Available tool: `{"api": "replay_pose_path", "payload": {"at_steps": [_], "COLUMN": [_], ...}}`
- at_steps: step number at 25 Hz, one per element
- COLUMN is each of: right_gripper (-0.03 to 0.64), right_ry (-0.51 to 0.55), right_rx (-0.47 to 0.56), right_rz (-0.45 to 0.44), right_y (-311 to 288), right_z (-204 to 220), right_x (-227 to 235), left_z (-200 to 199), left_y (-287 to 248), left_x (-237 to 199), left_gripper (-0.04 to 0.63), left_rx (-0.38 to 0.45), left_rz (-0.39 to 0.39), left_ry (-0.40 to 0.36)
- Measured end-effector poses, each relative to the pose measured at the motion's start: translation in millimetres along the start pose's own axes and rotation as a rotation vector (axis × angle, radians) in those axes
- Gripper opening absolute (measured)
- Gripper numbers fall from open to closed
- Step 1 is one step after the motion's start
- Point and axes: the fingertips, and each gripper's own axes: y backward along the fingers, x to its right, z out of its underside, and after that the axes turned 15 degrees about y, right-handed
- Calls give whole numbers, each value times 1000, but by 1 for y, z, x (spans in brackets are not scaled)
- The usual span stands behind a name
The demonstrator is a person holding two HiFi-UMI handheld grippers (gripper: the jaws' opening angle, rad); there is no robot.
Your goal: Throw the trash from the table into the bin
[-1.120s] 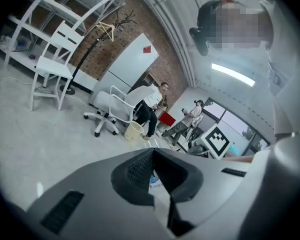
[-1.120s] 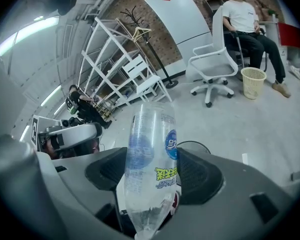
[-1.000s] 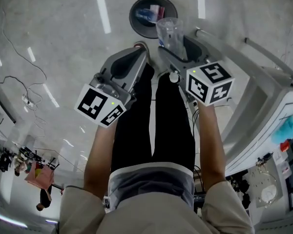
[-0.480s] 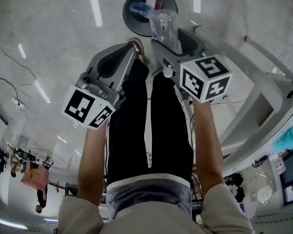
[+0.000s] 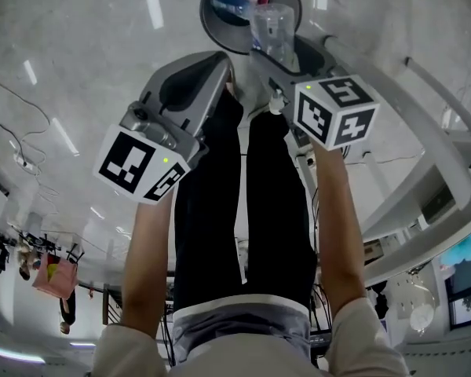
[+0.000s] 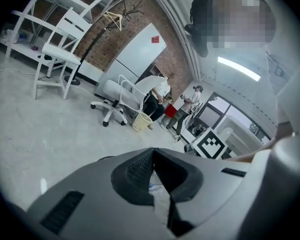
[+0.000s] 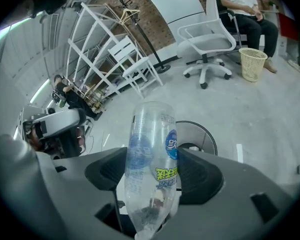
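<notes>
clear plastic bottle (image 7: pixel 151 149), probably light, crushable and slick, is pinched mid-body by the right tongs (image 7: pixel 154 176); left tongs (image 6: pixel 154 176) pressed together, empty; bin (image 5: pixel 207 18) at upper centre.

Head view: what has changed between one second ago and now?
The right gripper has brought the plastic bottle from short of the bin to over its rim. The left gripper moved along with it. Unchanged: the right jaws clamp the bottle, the left jaws are shut and empty, trash lies in the bin.
</notes>
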Motion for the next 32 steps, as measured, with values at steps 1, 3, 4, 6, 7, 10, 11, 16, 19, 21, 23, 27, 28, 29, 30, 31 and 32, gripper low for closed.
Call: {"api": "replay_pose_path", "payload": {"at_steps": [1,3,4,6,7,10,11,16,19,21,23,27,28,29,30,31,32], "right_gripper": [301,301,301,301,301,301,301,301,301,301,301,301,301,301,301,301,301], "right_ry": [2,5,9,26,34,31,27,21,38,44,49,81,85,85,85,84,83], "right_rx": [-7,-21,-26,-32,-35,-46,-48,-68,-84,-103,-120,-142,-148,-154,-159,-162,-165], "right_rz": [3,2,0,0,3,13,17,40,47,44,39,33,31,29,29,30,32], "right_y": [-5,-16,-21,-30,-34,-45,-49,-68,-85,-94,-97,-101,-102,-104,-106,-107,-108], "right_z": [1,6,7,7,6,11,13,20,17,19,21,25,26,26,27,28,28], "right_x": [3,7,8,11,13,20,23,44,47,46,45,45,46,46,47,49,50], "left_z": [1,5,8,10,11,16,18,25,20,16,14,15,16,17,18,20,21], "left_y": [-1,-1,-1,-1,-1,-1,-1,-2,0,2,1,-3,-4,-4,-4,-5,-5], "left_x": [-3,-9,-12,-16,-17,-23,-25,-23,-26,-28,-26,-20,-20,-20,-19,-19,-19], "left_gripper": [8,7,6,6,6,7,6,6,7,6,6,6,6,6,7,6,6], "left_rx": [-3,-7,-8,-7,-7,-9,-7,-18,-10,0,8,17,16,12,8,3,0], "left_rz": [-2,-7,-9,-9,-9,-20,-25,-22,-15,-18,-18,-15,-15,-14,-14,-14,-14], "left_ry": [1,8,12,11,9,12,16,17,34,40,42,47,45,41,36,31,28]}}
